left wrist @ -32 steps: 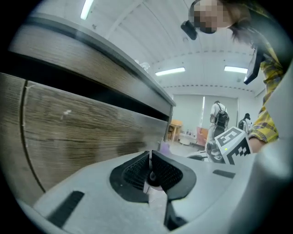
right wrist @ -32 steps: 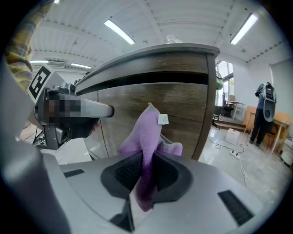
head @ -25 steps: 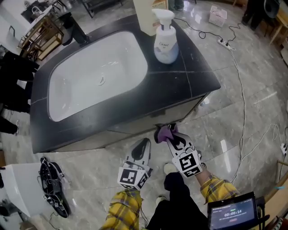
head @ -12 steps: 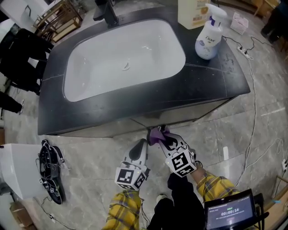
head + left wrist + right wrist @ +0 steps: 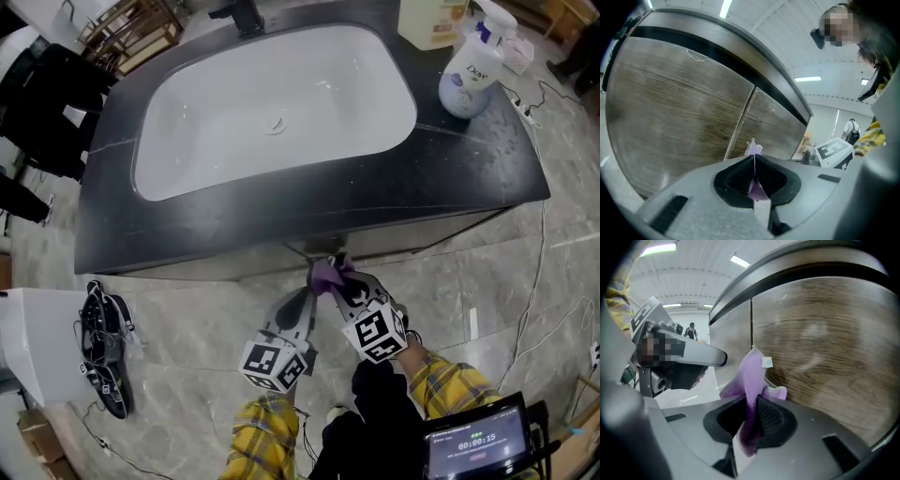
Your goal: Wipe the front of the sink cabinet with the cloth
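The sink cabinet has a dark counter [image 5: 309, 202] and a white basin [image 5: 272, 103]. Its wood-grain front [image 5: 679, 103] [image 5: 825, 343] fills both gripper views, with the seam between two doors [image 5: 739, 123] running down it. My right gripper [image 5: 339, 281] is shut on a purple cloth [image 5: 324, 274] [image 5: 752, 376] that stands up against the cabinet front just below the counter edge. My left gripper [image 5: 300, 298] hovers shut beside it, a little lower and left. A sliver of the purple cloth [image 5: 753, 149] shows along its jaw line; whether it is touching, I cannot tell.
A white soap pump bottle [image 5: 472, 67] and a cream box [image 5: 431, 21] stand on the counter's right end. A black faucet [image 5: 246, 14] is behind the basin. Black straps [image 5: 103, 342] lie on the marble floor at left, cables [image 5: 539, 281] at right. A timer screen [image 5: 473, 445] is at lower right.
The head view has swung so the cabinet sits more centred and nearer. Both grippers and the cloth have stayed close together at the cabinet front, shifting slightly left.
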Demonstrator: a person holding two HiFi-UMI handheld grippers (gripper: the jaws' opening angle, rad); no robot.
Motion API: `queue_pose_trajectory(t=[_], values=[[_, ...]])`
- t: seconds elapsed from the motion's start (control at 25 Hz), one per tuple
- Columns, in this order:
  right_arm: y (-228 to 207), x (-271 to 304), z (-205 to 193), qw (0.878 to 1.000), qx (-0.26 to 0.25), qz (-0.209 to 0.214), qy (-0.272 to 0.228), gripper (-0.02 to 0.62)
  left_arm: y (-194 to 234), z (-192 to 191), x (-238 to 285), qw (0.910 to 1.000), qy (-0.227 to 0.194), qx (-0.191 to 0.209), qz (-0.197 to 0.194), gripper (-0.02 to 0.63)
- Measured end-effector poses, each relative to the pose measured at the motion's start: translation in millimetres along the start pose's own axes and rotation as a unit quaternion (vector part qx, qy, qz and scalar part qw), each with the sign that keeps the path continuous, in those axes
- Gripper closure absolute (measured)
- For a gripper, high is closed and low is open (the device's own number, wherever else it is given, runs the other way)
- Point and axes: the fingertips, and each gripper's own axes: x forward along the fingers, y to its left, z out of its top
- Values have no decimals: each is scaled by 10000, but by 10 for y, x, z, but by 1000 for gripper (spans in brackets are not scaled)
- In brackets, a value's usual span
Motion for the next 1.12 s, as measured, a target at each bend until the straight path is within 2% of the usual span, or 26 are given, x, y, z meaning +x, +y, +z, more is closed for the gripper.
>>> queue_pose_trajectory(t=[0.16, 0.44, 0.76, 1.12], values=[[-71, 4, -11, 10000, -80, -26, 27, 543, -9, -11, 89, 9993, 9, 344, 122, 597], [-338, -186, -128, 9996, -17, -289, 4, 543, -98, -31, 275, 9985, 25, 534, 101, 597], [-815, -595, -393, 9964, 165, -814, 142, 544, -445, -125, 620, 9971, 208, 658, -318, 597], [-1461, -1138, -758, 9866, 447, -1533, 331, 543, -1069, -203, 1102, 9918, 319, 756, -983, 597]])
